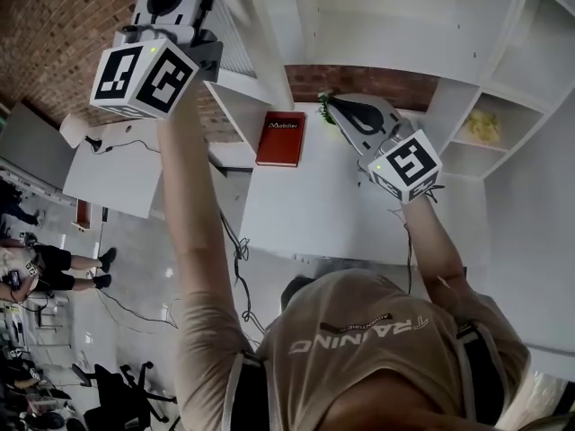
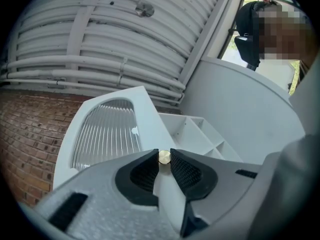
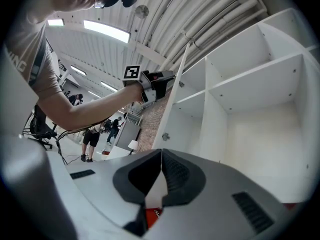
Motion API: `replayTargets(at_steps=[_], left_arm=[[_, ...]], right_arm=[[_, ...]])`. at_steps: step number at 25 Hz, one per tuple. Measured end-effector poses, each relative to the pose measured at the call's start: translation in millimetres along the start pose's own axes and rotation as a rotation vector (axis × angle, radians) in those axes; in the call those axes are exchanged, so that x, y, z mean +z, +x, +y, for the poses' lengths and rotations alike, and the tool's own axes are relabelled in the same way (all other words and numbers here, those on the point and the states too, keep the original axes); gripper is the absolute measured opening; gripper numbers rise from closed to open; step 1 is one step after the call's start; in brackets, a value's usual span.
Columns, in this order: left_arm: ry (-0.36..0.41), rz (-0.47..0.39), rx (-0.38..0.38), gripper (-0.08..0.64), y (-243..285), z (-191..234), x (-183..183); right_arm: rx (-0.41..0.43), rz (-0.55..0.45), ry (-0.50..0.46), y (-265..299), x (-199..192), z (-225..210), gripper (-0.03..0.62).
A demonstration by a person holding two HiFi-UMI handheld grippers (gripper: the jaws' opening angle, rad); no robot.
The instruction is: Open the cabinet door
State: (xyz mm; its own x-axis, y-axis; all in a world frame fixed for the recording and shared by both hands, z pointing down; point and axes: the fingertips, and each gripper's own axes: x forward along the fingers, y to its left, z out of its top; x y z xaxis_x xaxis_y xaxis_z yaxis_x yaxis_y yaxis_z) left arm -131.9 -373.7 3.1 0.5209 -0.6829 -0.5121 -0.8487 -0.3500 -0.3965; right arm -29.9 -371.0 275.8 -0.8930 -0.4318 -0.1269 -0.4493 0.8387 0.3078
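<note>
The white cabinet door (image 2: 107, 129) has a ribbed glass pane and a small brass knob (image 2: 164, 157). In the left gripper view my left gripper (image 2: 164, 160) is shut on that knob, one black pad on each side. The door stands swung out from the cabinet (image 2: 200, 131), whose white compartments show behind it. In the head view the left gripper's marker cube (image 1: 144, 74) is raised at the top left beside the door (image 1: 238, 39). My right gripper (image 3: 161, 156) is shut on nothing and hangs in front of the open shelves (image 3: 250, 84). It is low over the cabinet's counter (image 1: 305, 205).
A red book (image 1: 281, 138) lies on the white counter, with a small green plant (image 1: 323, 108) behind the right gripper. A yellow thing (image 1: 485, 127) sits in a right-hand compartment. People, chairs and cables occupy the floor at the left.
</note>
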Motion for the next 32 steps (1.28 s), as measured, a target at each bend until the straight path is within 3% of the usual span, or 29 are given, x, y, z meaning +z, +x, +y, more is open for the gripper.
replayTargets(at_steps=[5, 18, 25, 32], left_arm=[[-0.019, -0.044, -0.018, 0.066, -15, 2, 10], [-0.157, -0.17, -0.201, 0.067, -95, 32, 49], [-0.251, -0.217, -0.236, 0.067, -129, 52, 66], [-0.234, -0.185, -0.233, 0.072, -160, 81, 67]], right_arm=[[-0.027, 0.018, 0.004, 4, -4, 4, 0.012], [-0.11, 0.065, 0.046, 53, 0, 60, 0.012], [-0.123, 0.091, 0.034, 72, 9, 100, 0.012], [-0.186, 0.101, 0.047, 90, 7, 138, 0.012]])
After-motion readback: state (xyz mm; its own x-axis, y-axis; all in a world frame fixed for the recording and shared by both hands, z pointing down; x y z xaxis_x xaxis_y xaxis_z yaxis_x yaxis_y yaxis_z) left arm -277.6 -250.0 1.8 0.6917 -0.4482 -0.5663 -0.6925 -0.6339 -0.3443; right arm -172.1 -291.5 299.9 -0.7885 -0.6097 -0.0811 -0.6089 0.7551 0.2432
